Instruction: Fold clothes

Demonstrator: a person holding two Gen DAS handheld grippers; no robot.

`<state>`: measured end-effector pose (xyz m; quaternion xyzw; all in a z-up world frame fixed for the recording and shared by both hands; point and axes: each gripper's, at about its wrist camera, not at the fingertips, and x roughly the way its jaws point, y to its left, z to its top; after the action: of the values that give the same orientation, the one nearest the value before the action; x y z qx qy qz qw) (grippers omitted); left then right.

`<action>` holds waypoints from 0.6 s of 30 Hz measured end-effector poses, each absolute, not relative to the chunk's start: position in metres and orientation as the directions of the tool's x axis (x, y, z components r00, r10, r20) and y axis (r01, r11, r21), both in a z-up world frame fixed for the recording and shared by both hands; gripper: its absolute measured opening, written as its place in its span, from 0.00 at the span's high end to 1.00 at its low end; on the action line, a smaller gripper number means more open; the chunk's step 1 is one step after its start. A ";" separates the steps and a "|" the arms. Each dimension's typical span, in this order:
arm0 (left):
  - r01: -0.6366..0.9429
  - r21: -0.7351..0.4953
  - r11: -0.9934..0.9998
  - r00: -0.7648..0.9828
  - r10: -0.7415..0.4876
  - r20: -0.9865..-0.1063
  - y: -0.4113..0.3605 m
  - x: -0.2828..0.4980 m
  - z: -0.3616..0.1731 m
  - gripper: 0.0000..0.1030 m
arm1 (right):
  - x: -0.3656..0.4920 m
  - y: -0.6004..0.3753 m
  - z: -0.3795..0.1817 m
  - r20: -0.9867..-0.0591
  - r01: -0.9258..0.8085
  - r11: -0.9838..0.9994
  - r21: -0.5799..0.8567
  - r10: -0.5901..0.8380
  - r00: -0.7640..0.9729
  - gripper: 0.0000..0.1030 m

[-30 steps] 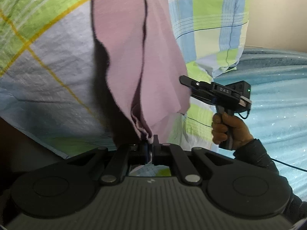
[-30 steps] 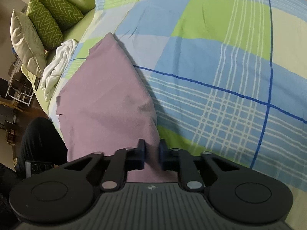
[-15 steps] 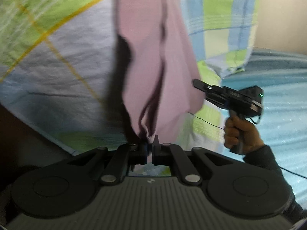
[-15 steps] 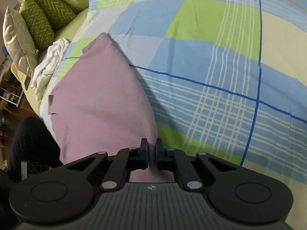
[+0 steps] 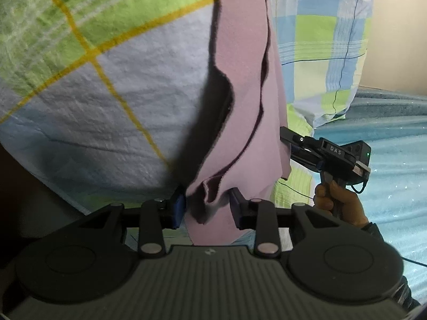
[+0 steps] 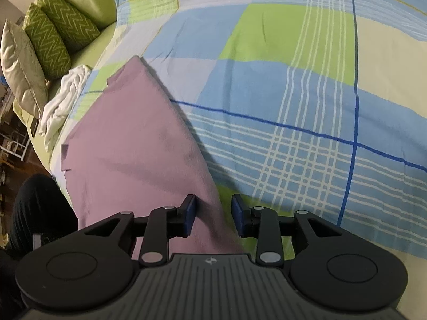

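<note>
Left gripper [image 5: 206,208] and right gripper [image 6: 213,217] both stand released, jaws parted around the edge of the pink garment [image 6: 138,144], which lies on the plaid bed [image 6: 293,106]. Judged step: fold laid down; next, withdraw and regrasp.

Left gripper [image 5: 206,209]: fingers spread apart. Right gripper [image 6: 213,214]: fingers spread apart. In the left wrist view, a hand [image 5: 337,202] grips the right gripper's handle.
</note>
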<state>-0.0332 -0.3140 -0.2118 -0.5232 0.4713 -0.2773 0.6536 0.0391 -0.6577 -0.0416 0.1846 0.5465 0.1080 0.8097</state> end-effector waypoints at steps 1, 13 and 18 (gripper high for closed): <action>-0.140 -0.944 0.300 0.401 -0.854 -0.331 -0.313 -0.034 -0.214 0.69 | 0.040 -0.658 -0.042 -0.843 0.027 0.907 0.420 0.379 0.381 0.62; -0.107 -0.965 0.240 0.407 -0.875 -0.262 -0.318 -0.030 -0.216 0.68 | 0.039 -0.658 -0.044 -0.826 0.023 0.897 0.441 0.396 0.401 0.54; -0.094 -0.967 0.239 0.375 -0.891 -0.256 -0.315 -0.034 -0.205 0.98 | 0.038 -0.657 -0.043 -0.828 0.046 0.895 0.444 0.390 0.403 0.55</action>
<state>-0.0340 -0.3150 -0.2049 -0.5316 0.4631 -0.3131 0.6363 0.0382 -0.6572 -0.0433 0.2033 0.5358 0.1060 0.8126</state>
